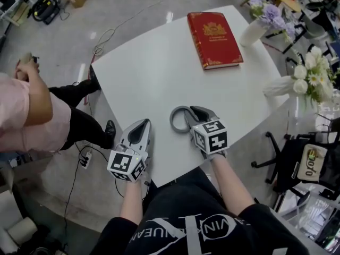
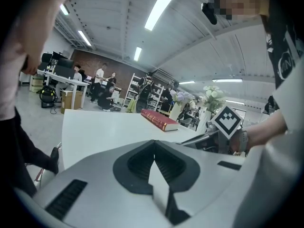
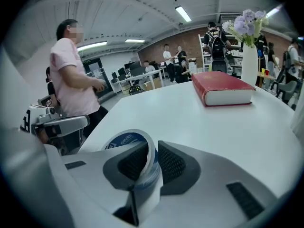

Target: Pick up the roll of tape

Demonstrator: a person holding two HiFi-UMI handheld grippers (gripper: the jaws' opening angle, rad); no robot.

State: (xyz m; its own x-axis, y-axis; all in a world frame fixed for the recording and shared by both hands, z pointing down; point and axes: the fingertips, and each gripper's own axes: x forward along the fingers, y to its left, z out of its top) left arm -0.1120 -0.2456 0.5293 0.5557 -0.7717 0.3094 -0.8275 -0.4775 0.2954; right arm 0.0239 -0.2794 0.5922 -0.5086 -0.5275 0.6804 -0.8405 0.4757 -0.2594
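The roll of tape (image 1: 173, 122), a grey ring with a blue and white label (image 3: 127, 139), stands on edge near the front edge of the white table (image 1: 159, 62). My right gripper (image 1: 192, 112) grips its wall: in the right gripper view one pad sits inside the ring and the other outside, both against the tape (image 3: 152, 145). My left gripper (image 1: 142, 124) rests at the table's front left edge, apart from the tape, its jaws shut with nothing between them (image 2: 154, 141).
A red book (image 1: 214, 39) lies at the far side of the table. Two white vases of flowers (image 1: 254, 31) (image 1: 279, 86) stand along the right edge. A person in pink (image 1: 32, 110) stands left of the table. An office chair (image 1: 297, 158) is at the right.
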